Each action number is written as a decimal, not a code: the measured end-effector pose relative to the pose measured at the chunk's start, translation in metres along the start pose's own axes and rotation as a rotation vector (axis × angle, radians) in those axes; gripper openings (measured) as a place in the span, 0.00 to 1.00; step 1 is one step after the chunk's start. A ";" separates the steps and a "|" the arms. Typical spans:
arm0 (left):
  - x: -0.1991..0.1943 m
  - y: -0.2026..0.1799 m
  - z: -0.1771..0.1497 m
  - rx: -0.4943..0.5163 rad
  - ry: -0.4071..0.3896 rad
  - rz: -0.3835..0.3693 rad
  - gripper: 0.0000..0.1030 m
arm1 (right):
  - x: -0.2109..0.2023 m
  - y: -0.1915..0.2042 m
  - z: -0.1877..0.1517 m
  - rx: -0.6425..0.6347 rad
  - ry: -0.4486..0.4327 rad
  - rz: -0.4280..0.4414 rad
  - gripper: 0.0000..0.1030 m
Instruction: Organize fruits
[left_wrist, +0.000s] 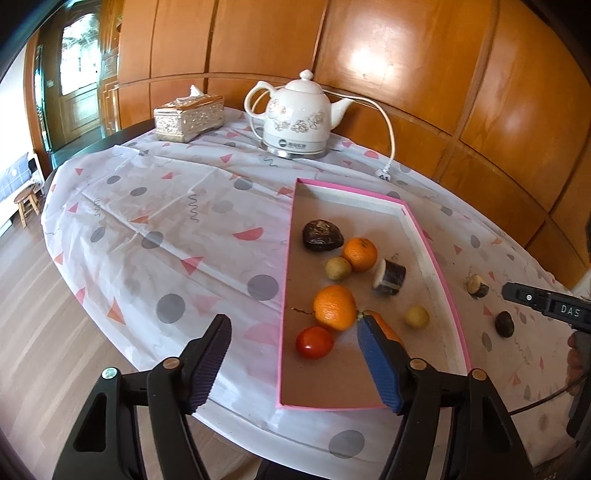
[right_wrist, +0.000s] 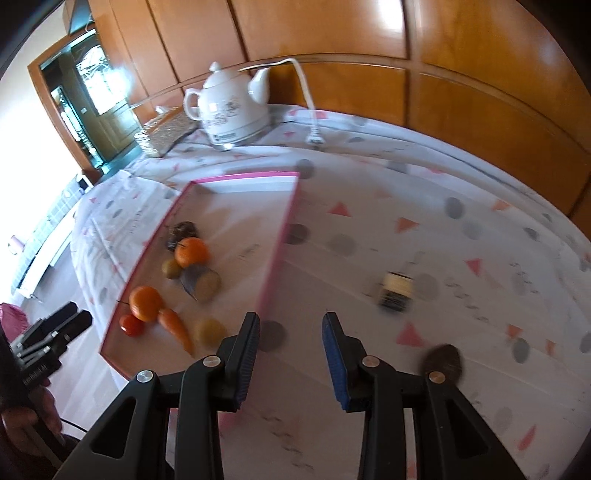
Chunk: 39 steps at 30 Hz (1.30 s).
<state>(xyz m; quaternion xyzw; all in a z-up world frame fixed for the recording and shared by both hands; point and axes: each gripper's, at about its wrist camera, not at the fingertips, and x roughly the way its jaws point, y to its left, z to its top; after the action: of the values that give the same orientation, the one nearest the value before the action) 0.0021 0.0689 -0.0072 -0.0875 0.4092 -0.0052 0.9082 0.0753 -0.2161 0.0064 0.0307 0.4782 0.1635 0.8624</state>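
Note:
A pink-rimmed tray (left_wrist: 288, 258) holds two oranges (left_wrist: 335, 307), a tomato (left_wrist: 314, 342), a dark avocado (left_wrist: 322, 235), two small yellow fruits (left_wrist: 416, 316), a dark cut piece (left_wrist: 389, 277) and a carrot (right_wrist: 175, 326). My left gripper (left_wrist: 293, 325) hangs open over the tray's near left corner, with nothing between its fingers. My right gripper (right_wrist: 291, 321) is open and empty just right of the tray's rim (right_wrist: 283, 229). On the cloth beyond it lie a cut piece (right_wrist: 395, 291) and a dark fruit (right_wrist: 443, 363).
A white kettle (left_wrist: 295, 118) with its cord and plug (left_wrist: 382, 173) and a tissue box (left_wrist: 188, 118) stand at the table's far side, against a wood-panelled wall. The table's left edge drops to wooden floor, where a small stool (left_wrist: 26, 203) stands.

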 end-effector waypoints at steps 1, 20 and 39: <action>0.000 -0.002 0.000 0.007 -0.001 -0.002 0.71 | -0.003 -0.004 -0.002 0.003 -0.004 -0.011 0.34; 0.004 -0.051 0.002 0.156 0.010 -0.033 0.71 | -0.074 -0.128 -0.038 0.191 -0.062 -0.237 0.35; 0.014 -0.102 0.003 0.282 0.024 -0.084 0.71 | -0.123 -0.240 -0.081 0.458 -0.098 -0.422 0.35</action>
<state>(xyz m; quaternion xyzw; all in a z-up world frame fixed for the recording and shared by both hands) 0.0198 -0.0325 0.0013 0.0237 0.4111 -0.1019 0.9056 0.0078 -0.4898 0.0123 0.1319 0.4561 -0.1328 0.8700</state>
